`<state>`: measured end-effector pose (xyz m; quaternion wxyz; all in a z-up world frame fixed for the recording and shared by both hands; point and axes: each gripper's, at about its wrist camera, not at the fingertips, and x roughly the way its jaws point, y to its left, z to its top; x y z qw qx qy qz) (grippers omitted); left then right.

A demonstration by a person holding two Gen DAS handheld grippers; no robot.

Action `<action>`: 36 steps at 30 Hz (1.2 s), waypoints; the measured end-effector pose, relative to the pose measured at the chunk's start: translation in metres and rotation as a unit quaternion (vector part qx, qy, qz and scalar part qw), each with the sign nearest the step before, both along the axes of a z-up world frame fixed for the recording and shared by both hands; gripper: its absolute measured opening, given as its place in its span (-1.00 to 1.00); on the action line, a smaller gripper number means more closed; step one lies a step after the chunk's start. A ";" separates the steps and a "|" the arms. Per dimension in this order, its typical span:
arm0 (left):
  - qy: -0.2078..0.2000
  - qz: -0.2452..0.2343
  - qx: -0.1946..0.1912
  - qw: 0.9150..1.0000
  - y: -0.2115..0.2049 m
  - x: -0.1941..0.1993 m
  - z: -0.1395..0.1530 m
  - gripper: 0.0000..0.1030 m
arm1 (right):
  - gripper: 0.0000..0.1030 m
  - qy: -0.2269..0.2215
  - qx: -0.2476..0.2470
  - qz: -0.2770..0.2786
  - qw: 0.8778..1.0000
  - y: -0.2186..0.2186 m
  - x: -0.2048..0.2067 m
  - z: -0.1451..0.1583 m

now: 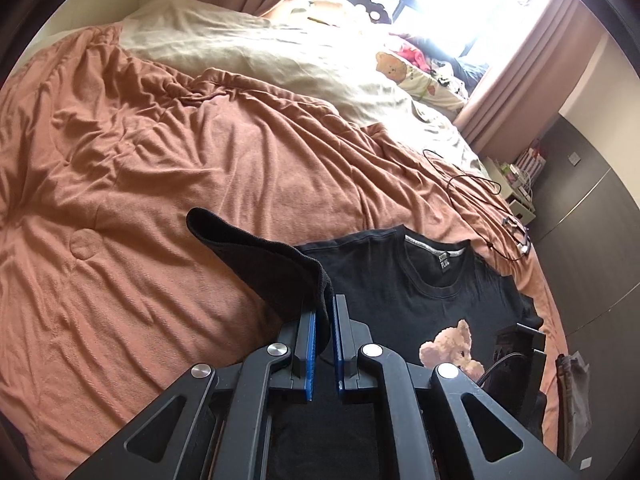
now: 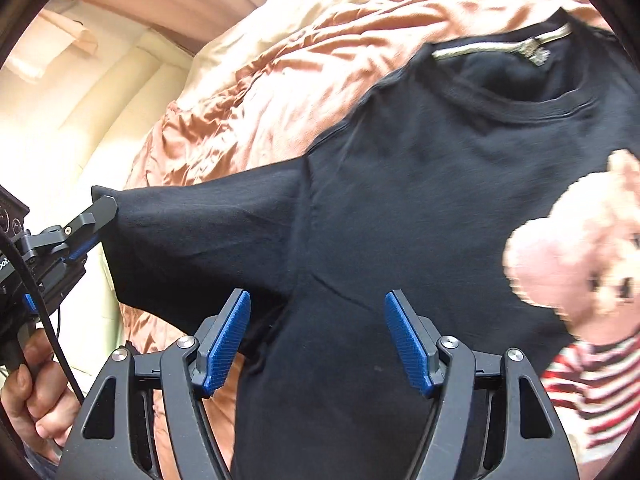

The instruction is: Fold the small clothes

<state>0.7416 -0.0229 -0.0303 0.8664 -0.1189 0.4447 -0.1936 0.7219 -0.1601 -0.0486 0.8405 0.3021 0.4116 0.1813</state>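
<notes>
Black T-shirt (image 1: 404,280) spread front-up on the bed's rust-coloured blanket (image 1: 140,168), bear print (image 1: 452,350) showing. Left gripper (image 1: 325,320) pinched tight on the sleeve (image 1: 260,260), sleeve edge lifted off the blanket. Right gripper (image 2: 318,336) hovering over the shirt's side, fingers (image 2: 226,336) spread apart, nothing gripped between them. Hand (image 2: 30,400) around the left gripper's handle.

T-shirt (image 1: 420,280) lies flat on the blanket (image 1: 160,168) on the bed, collar toward the far side. Its sleeve (image 1: 264,264) is lifted off the blanket, at the shirt's left. Cable (image 1: 472,184) lies on the blanket beyond the collar. Pillow (image 1: 420,76) at the far end.
</notes>
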 end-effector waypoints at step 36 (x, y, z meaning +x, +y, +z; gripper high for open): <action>0.066 -0.019 0.068 0.995 -0.041 -0.021 -0.046 0.13 | 0.35 -0.039 -0.196 0.052 0.978 0.011 -0.037 0.031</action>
